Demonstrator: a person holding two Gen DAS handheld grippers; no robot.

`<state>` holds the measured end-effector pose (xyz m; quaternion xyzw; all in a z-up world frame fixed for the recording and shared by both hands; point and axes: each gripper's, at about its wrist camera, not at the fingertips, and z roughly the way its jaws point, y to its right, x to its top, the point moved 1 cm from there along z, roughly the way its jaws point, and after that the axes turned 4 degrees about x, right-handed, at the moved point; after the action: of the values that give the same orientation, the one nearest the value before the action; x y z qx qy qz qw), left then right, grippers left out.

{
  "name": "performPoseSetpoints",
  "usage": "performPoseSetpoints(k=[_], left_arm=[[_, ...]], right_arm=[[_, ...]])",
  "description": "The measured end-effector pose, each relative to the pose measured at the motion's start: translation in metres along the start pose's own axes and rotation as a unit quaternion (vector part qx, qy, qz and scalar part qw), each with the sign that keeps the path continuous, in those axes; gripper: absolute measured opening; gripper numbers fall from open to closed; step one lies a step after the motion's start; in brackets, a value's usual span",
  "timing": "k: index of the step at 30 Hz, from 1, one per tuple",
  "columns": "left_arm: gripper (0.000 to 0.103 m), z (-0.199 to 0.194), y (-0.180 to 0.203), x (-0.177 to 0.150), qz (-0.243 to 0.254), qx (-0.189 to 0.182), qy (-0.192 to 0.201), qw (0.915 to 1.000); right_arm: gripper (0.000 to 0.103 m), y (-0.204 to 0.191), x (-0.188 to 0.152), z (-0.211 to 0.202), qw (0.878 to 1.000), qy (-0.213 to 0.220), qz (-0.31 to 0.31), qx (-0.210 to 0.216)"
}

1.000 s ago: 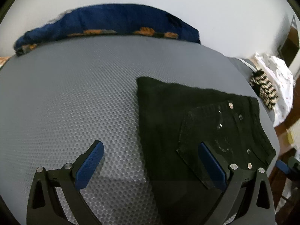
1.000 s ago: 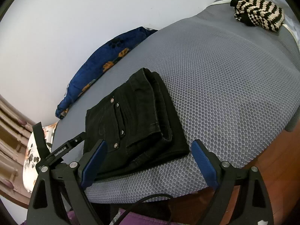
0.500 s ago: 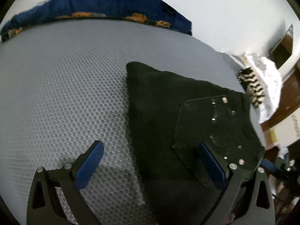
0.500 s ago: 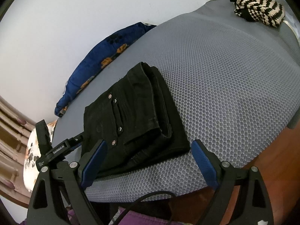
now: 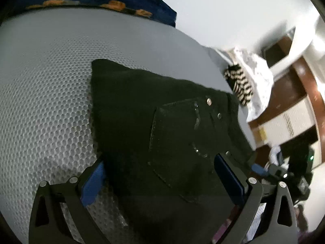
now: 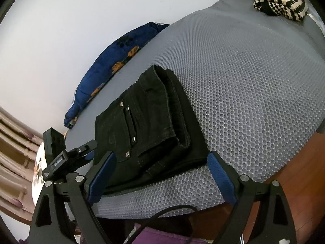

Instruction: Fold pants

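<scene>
The black pants (image 6: 146,126) lie folded into a thick rectangle near the front edge of the grey honeycomb mattress (image 6: 254,93), back pocket and rivets facing up. My right gripper (image 6: 161,174) hovers at the pants' near end, open, with its blue pads wide apart on either side of the fold. In the left wrist view the pants (image 5: 154,118) fill the middle. My left gripper (image 5: 160,174) is open above their near edge, and its left pad (image 5: 93,183) is over the mat. The left gripper (image 6: 69,156) also shows at the pants' left side in the right wrist view.
A dark blue cushion with orange print (image 6: 113,61) lies along the wall at the back. A black-and-cream striped knit (image 6: 280,2) sits on the far corner beside white patterned cloth (image 5: 258,77). The wooden floor (image 6: 300,193) lies below the mattress edge. A black cable (image 6: 162,213) hangs near me.
The left gripper has swung to the right, so the pants now lie between its fingers instead of under the right one only. The right gripper has held still.
</scene>
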<state>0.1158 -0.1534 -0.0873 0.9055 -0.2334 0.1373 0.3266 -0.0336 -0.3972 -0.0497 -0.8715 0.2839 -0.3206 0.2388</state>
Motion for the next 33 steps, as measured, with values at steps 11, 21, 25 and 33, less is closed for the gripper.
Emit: performPoseSetpoints(k=[11,21,25,33], left_arm=[[0.075,0.0,-0.003,0.007,0.014,0.005,-0.015,0.9998],[0.042,-0.012,-0.028,-0.003,-0.053,0.004,-0.001,0.9986],[0.049,-0.008,-0.019,-0.001,-0.044,0.011,-0.002,0.999],[0.089,0.006,0.01,0.004,0.0,0.015,0.0,0.9999]], right_arm=[[0.09,-0.007,0.011,0.003,1.0,-0.013,-0.02,0.01],[0.089,-0.021,0.049,0.037,0.97,-0.064,-0.234,0.009],[0.088,-0.012,0.072,0.049,0.972,-0.074,-0.223,0.023],[0.075,0.001,0.078,0.097,0.967,-0.153,-0.199,0.05]])
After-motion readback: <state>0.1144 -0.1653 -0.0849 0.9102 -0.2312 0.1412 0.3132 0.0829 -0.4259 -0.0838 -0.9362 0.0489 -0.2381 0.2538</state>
